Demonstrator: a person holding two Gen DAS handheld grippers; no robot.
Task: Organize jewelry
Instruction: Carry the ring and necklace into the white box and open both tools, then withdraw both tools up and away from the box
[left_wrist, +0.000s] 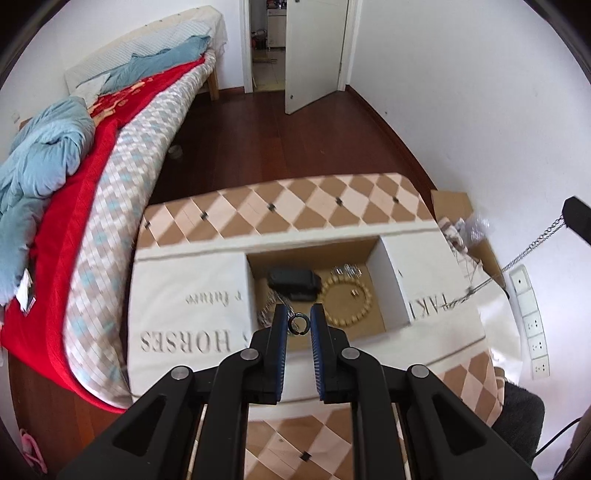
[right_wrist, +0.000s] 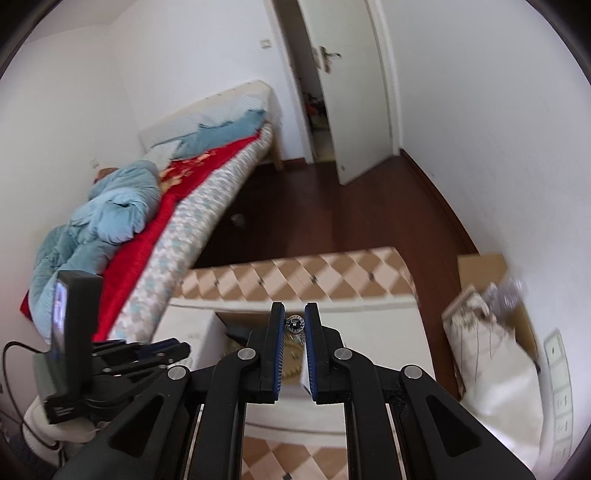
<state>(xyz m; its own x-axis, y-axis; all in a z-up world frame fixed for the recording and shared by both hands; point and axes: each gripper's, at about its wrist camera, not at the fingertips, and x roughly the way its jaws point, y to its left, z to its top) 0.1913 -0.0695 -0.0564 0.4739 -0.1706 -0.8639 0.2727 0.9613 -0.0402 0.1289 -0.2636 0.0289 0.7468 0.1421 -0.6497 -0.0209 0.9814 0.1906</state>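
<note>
Now, by item:
Left gripper (left_wrist: 299, 322): jaws drawn narrow, pinching a small dark ring (left_wrist: 297, 323) between the blue pads (left_wrist: 281, 325); it hangs over the near edge of the box (left_wrist: 393, 291).
Ring: upright between the fingertips, touching the left pad; contact with the right pad cannot be told.
Right gripper (right_wrist: 294, 322): jaws narrow, clamped on a small dark charm (right_wrist: 294, 325) with a pale rim; it hovers above the box, right of the left gripper (right_wrist: 110, 369).
Chain (left_wrist: 532, 251): silver, running from the right gripper's black tip (left_wrist: 578, 219) at the far right edge of the left view down to the cloth (left_wrist: 184, 302).
Box: open cardboard, white flaps spread left and right, sitting on the cloth in the middle of the table (left_wrist: 306, 203).
Inside the box: a bead bracelet (left_wrist: 345, 301) at right, a black case (left_wrist: 293, 282) at left touching it, a silver chain piece (left_wrist: 267, 310) near left, shiny small bits (left_wrist: 347, 271) at the far wall.
Cloth: white with grey lettering, over a checkered tabletop.
Bed (left_wrist: 110, 155): left of the table, with red cover and blue quilt.
Door (left_wrist: 314, 51): far, standing open.
</note>
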